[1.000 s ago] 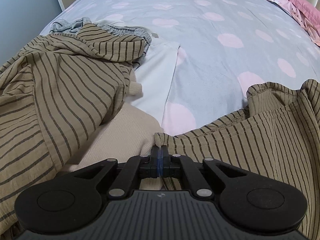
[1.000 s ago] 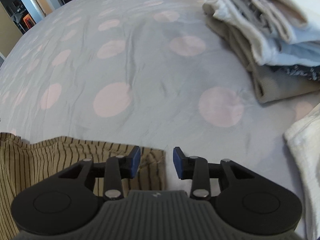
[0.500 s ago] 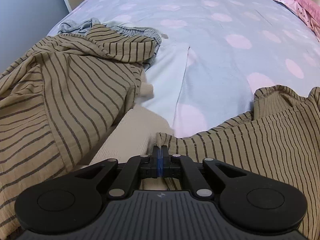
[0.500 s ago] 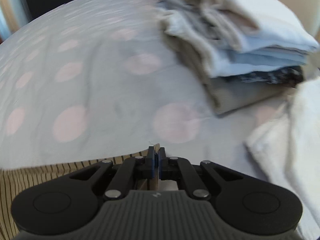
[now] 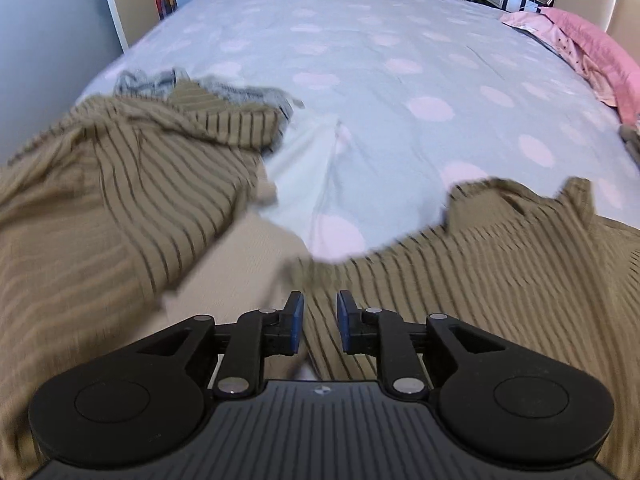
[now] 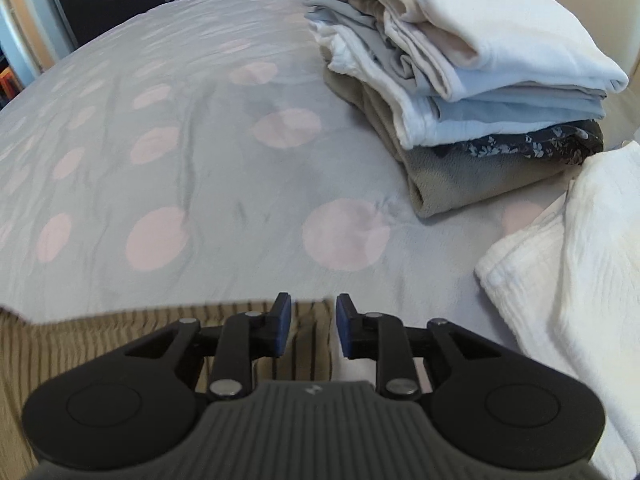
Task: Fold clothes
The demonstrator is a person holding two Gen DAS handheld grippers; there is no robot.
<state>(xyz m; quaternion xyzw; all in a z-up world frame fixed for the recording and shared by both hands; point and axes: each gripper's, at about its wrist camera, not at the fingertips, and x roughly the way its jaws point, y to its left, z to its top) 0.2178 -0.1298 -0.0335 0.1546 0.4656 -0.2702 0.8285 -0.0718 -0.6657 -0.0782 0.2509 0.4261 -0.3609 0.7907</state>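
Note:
A tan garment with thin dark stripes [image 5: 500, 272] lies spread on the bed under both grippers. In the left wrist view my left gripper [image 5: 319, 326] hovers over its edge, jaws opening, the blue pads clear of the cloth. In the right wrist view my right gripper [image 6: 309, 328] hangs above the striped garment's corner [image 6: 120, 332]; its jaws are opening too and nothing is pinched between the pads. A second heap of the same striped cloth [image 5: 112, 184] lies to the left, over a cream garment [image 5: 240, 264].
A stack of folded clothes [image 6: 460, 80] sits at the right, with a white textured cloth [image 6: 572, 280] nearer me. Grey and white garments [image 5: 224, 92] lie at the left. Pink bedding [image 5: 592, 48] is far right. The spotted grey bedspread [image 5: 400, 80] stretches between them.
Both grippers have let go of the striped garment's edge and risen slightly. The right one had pinched the corner half a second ago. The released cloth now lies below the parted jaws.

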